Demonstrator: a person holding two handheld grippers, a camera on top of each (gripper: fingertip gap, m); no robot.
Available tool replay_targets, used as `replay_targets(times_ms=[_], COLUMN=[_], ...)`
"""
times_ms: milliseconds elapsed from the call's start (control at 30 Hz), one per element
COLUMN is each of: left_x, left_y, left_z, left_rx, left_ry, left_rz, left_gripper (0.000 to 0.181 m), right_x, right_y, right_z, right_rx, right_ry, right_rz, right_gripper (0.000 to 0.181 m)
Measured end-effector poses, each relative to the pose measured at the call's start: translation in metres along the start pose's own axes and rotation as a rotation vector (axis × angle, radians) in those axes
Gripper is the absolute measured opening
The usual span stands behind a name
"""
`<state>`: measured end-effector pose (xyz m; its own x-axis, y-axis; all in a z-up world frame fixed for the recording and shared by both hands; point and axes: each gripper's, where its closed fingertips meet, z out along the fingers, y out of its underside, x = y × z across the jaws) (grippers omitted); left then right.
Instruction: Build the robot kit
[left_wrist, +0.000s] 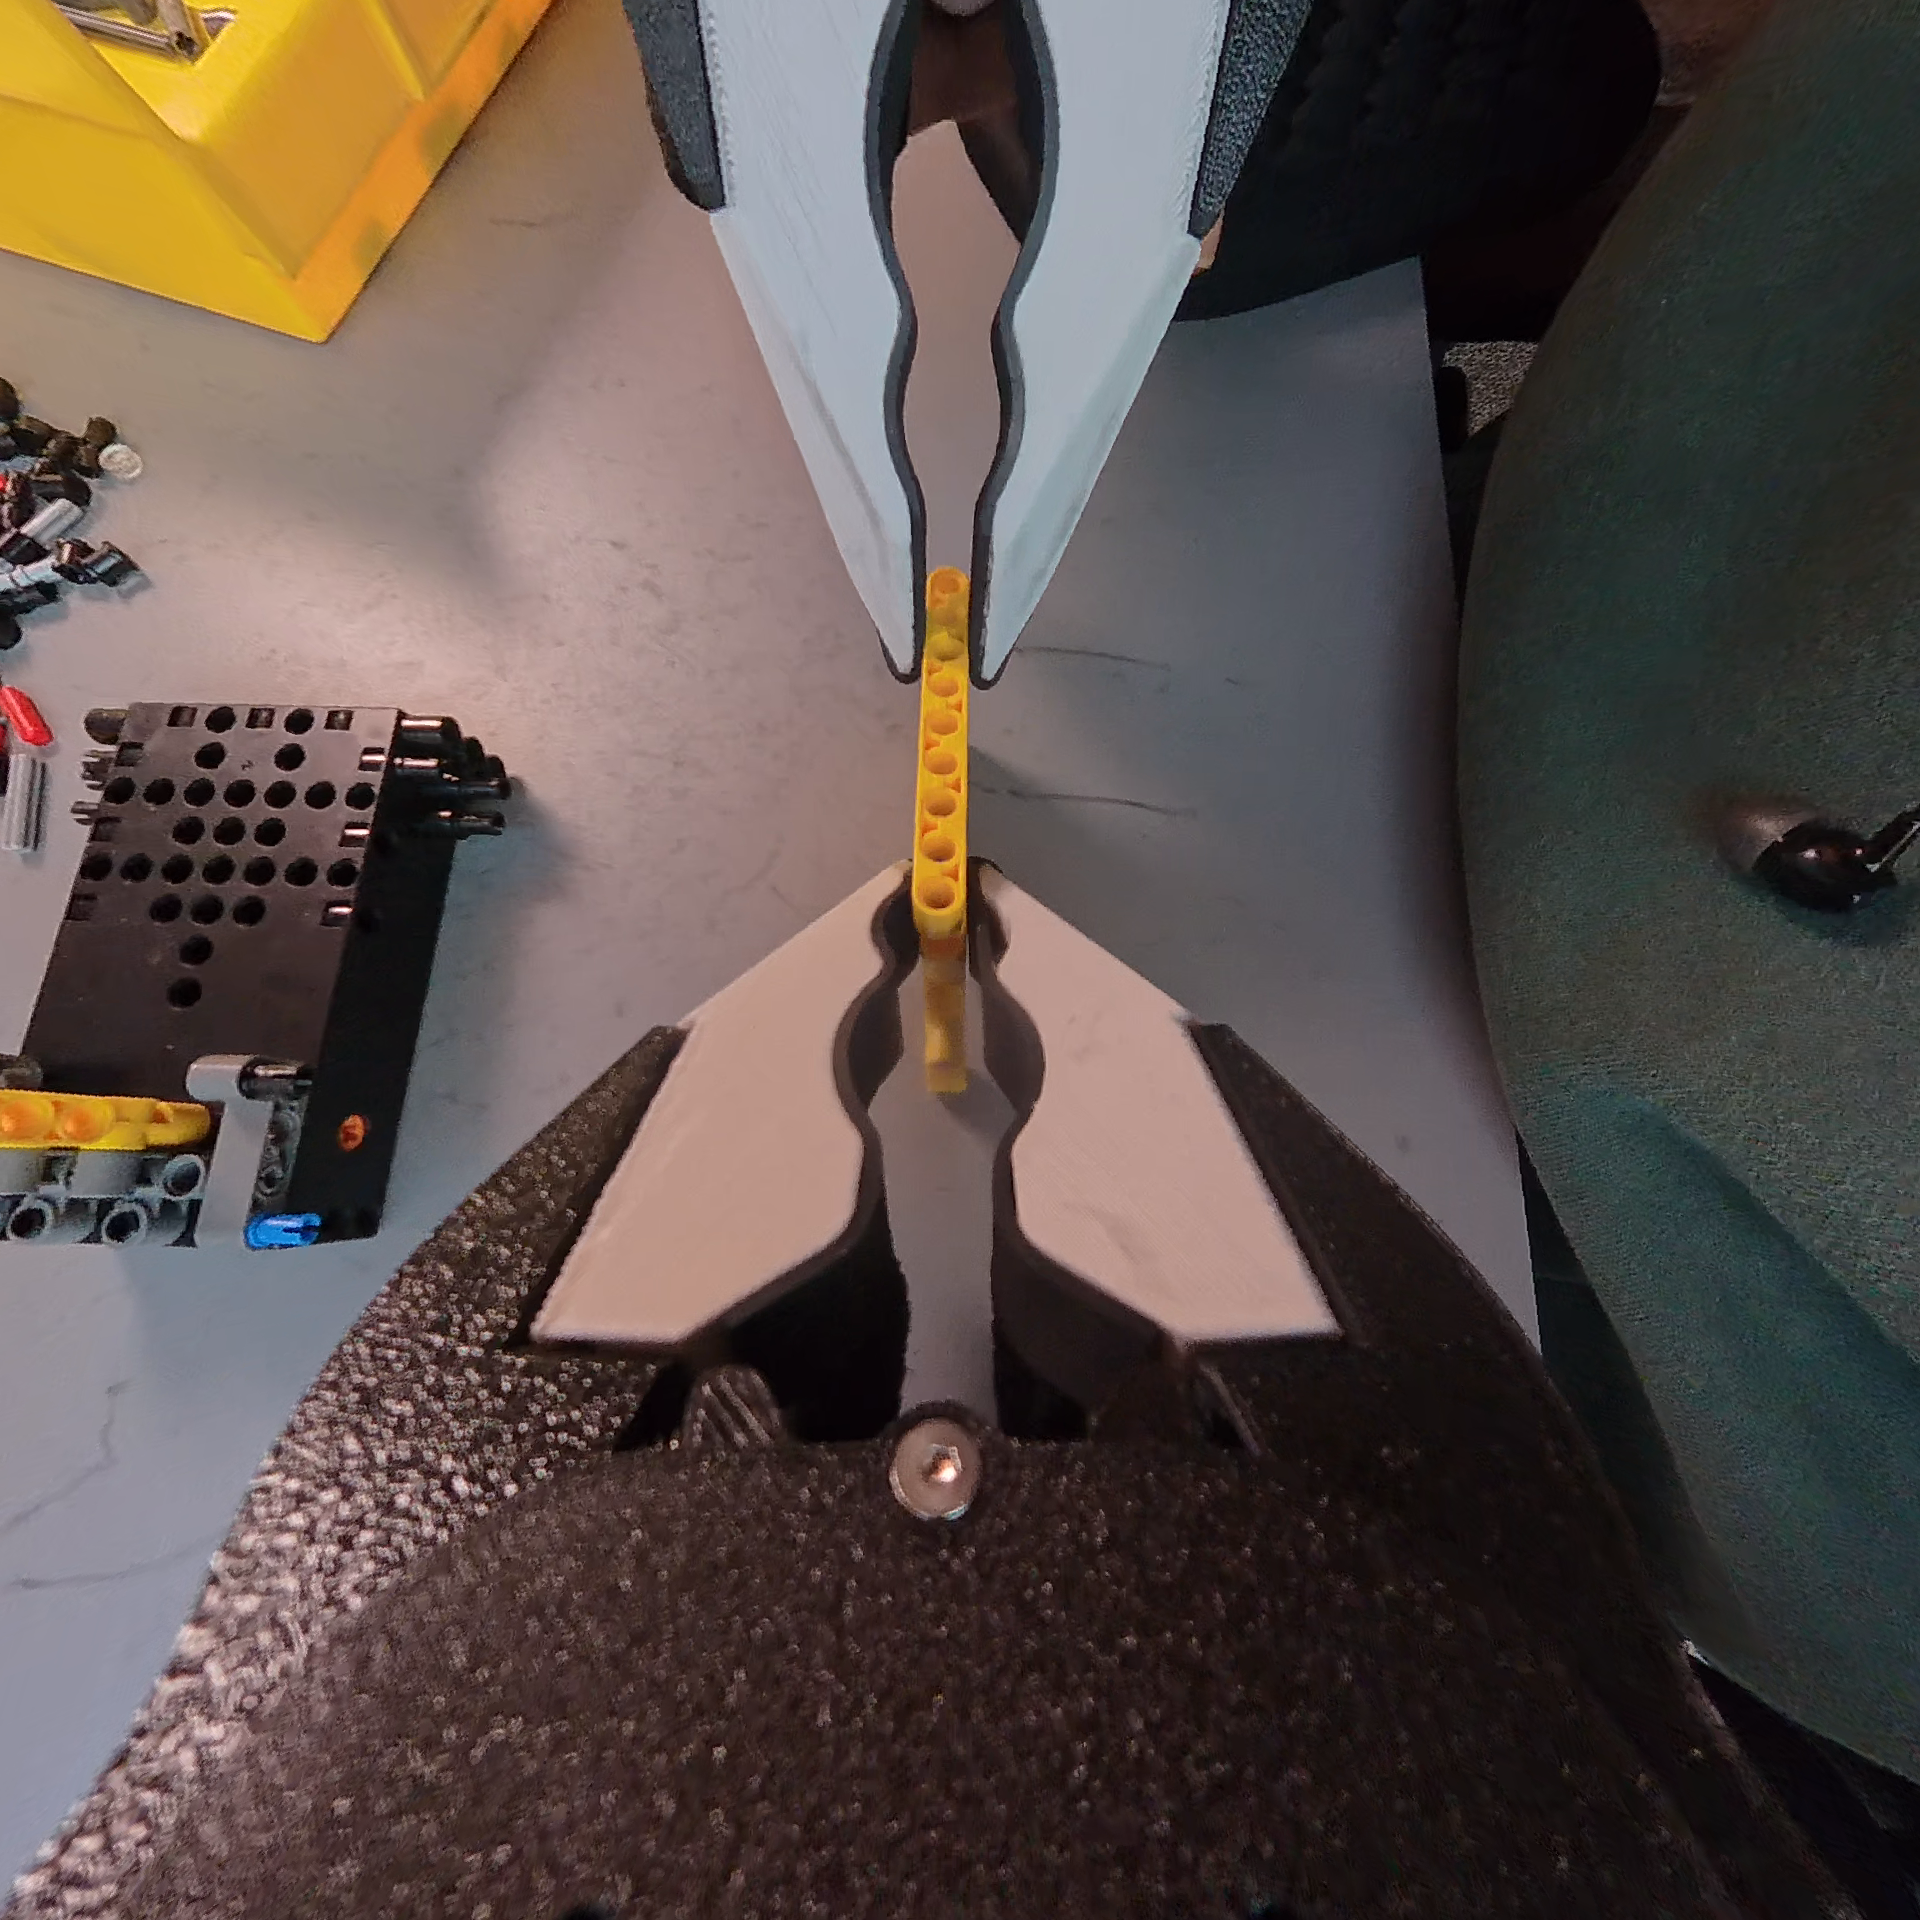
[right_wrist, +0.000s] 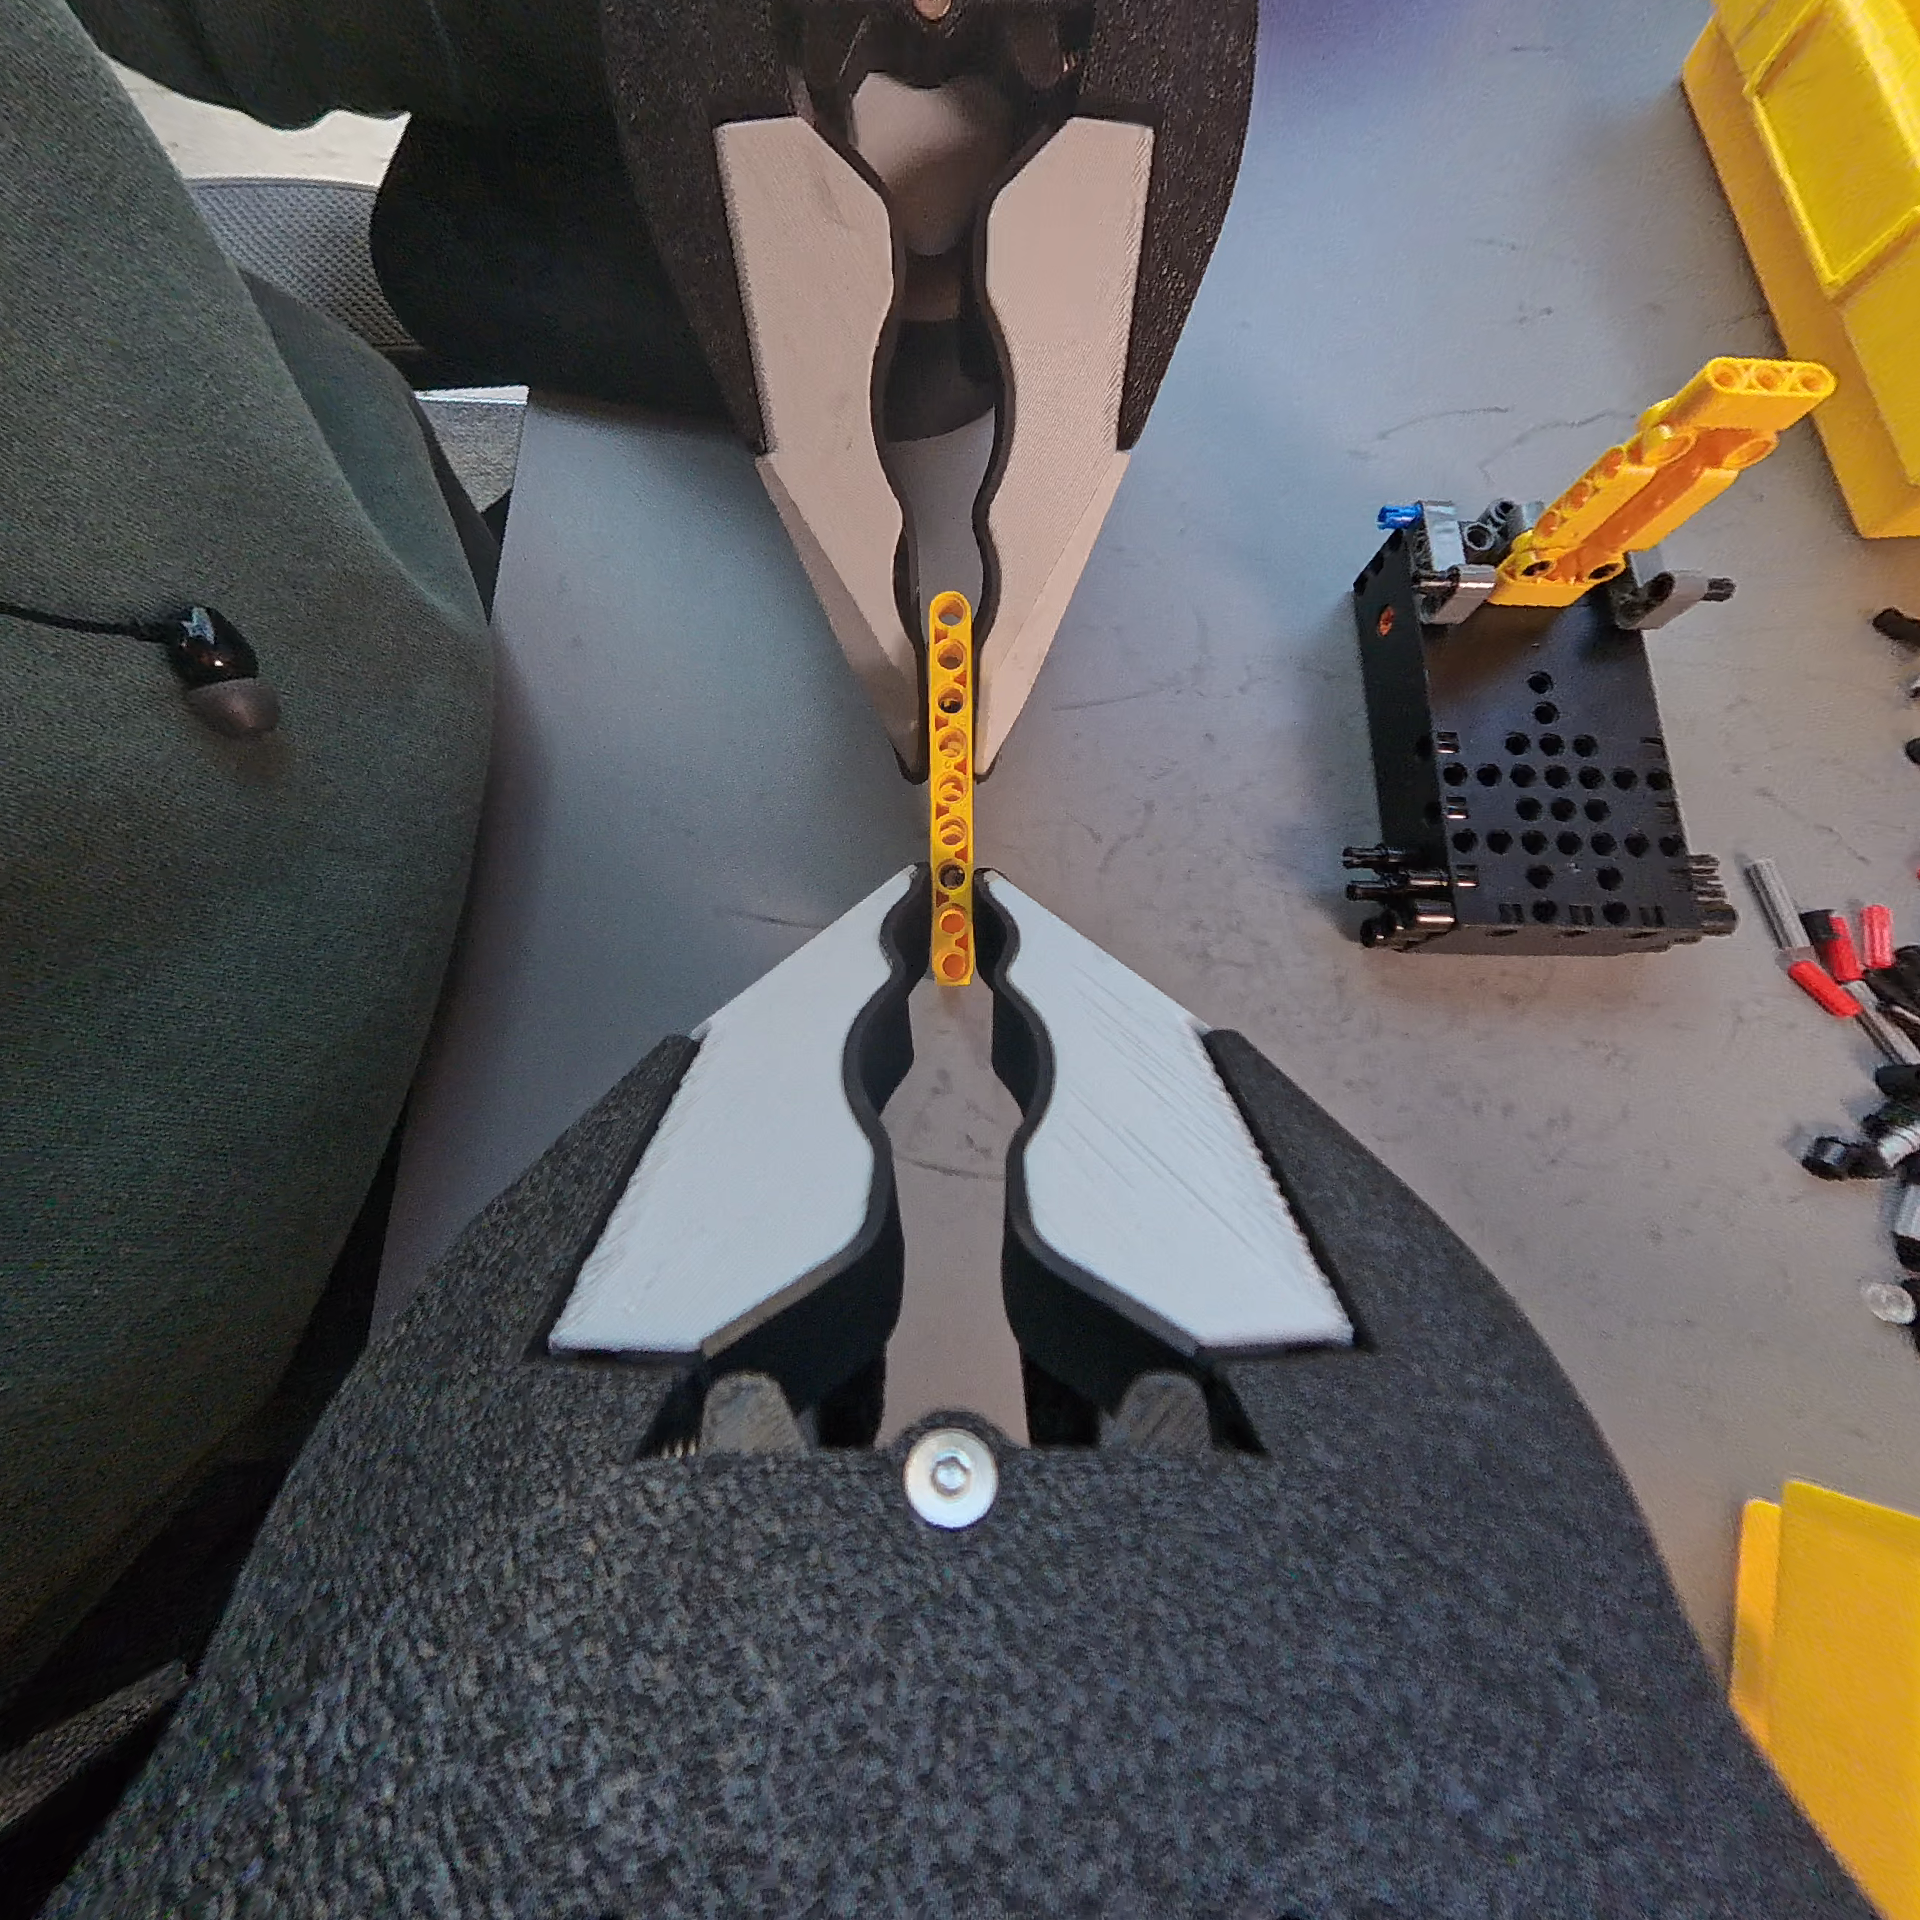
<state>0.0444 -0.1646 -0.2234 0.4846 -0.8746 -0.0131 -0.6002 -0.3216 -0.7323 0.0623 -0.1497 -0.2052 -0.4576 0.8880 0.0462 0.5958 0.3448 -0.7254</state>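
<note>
A thin yellow beam with a row of holes (left_wrist: 940, 790) hangs above the grey table (left_wrist: 623, 499), held at both ends. My left gripper (left_wrist: 940, 883) is shut on its near end in the left wrist view. My right gripper (left_wrist: 943, 675) faces it from the top of that view and is shut on the far end. The right wrist view mirrors this: my right gripper (right_wrist: 951, 883) clamps the near end of the beam (right_wrist: 951, 821) and the left gripper (right_wrist: 951, 769) clamps the other end. The two pairs of fingertips stand close, tip to tip.
A black perforated block with pins (left_wrist: 218, 883) (right_wrist: 1538, 810) lies on the table, with a yellow-orange arm (right_wrist: 1642, 478) fixed to one end. Loose small pins (left_wrist: 52, 499) (right_wrist: 1860, 987) lie beside it. Yellow bins (left_wrist: 208, 156) (right_wrist: 1829, 208) stand beyond. A person's green garment (left_wrist: 1714, 727) (right_wrist: 208, 727) is at the table edge.
</note>
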Motion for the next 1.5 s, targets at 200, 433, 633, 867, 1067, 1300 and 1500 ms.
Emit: replay_targets(times_ms=[200, 433, 633, 867, 1067, 1300, 1500], left_x=[0.0005, 0.0011, 0.0014, -0.0002, -0.0003, 0.0001, -0.0002], left_y=[0.0, 0.0003, 0.0002, -0.0002, -0.0003, -0.0007, -0.0005], left_z=[0.0001, 0.0002, 0.0004, 0.0006, 0.0006, 0.0006, 0.0004], left_rx=[0.0, 0.005, 0.008, 0.015, 0.013, 0.008, 0.012], left_ry=[-0.001, -0.009, -0.012, -0.014, -0.002, -0.002, 0.001], left_rz=[0.016, 0.044, 0.046, 0.016, -0.003, -0.008, -0.012], left_gripper=[0.007, 0.007, 0.007, 0.007, 0.007, 0.006, 0.007], right_x=[-0.0005, -0.0011, -0.0021, -0.003, -0.0022, -0.0018, -0.0007], right_y=[0.0005, 0.0011, 0.0015, 0.004, 0.0037, 0.0036, 0.0046], right_z=[0.0002, 0.0003, 0.0003, 0.0025, 0.0027, 0.0041, 0.0078], right_rx=[-0.027, -0.049, -0.091, -0.092, -0.13, -0.222, -0.22], right_ry=[-0.014, -0.044, -0.09, -0.058, -0.025, -0.014, -0.015], right_rz=[-0.006, 0.019, -0.002, 0.033, 0.016, -0.023, -0.008], right_gripper=[0.007, 0.007, 0.007, 0.007, 0.007, 0.006, 0.007])
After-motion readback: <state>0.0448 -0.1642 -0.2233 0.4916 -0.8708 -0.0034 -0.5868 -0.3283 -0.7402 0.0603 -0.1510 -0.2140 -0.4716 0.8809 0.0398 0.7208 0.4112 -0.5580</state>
